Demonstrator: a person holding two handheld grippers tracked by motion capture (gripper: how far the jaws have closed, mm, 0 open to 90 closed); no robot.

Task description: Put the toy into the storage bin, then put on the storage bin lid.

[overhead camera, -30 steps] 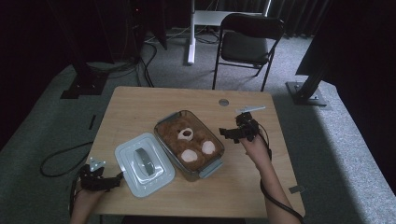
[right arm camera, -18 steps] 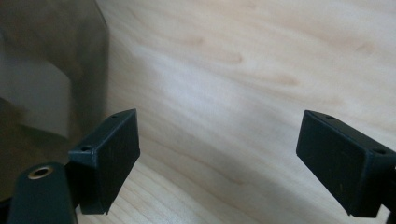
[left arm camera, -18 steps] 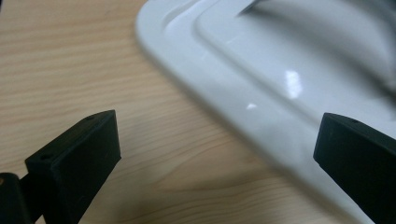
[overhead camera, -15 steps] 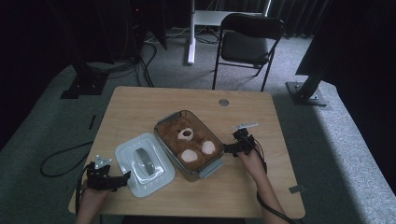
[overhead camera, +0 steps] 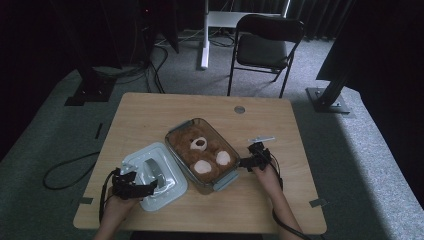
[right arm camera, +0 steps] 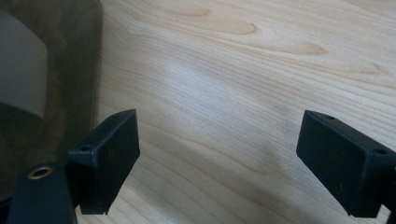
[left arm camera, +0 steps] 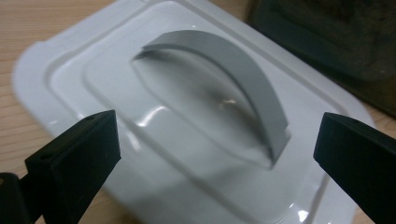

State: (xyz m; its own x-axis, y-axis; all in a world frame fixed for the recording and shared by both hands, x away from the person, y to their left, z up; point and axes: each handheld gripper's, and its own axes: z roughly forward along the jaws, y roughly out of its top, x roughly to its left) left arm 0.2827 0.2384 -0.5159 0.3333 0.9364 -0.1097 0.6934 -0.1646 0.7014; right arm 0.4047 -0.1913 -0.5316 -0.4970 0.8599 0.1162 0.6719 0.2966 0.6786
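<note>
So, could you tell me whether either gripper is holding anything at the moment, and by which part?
Nothing is held. The left gripper is open over the lid, its jaws either side of the handle; the right gripper is open beside the glass dish.

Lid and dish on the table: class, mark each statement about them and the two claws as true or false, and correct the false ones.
1. The lid lies flat on the table beside the dish. True.
2. The left claw is shut on the lid's handle. False: its jaws stand wide open, apart from the handle.
3. The dish holds brown food with three pale pieces on top. True.
4. The right claw holds a spoon. False: it is open and empty over bare wood beside the dish.
5. A chair stands beyond the table. True.
</note>
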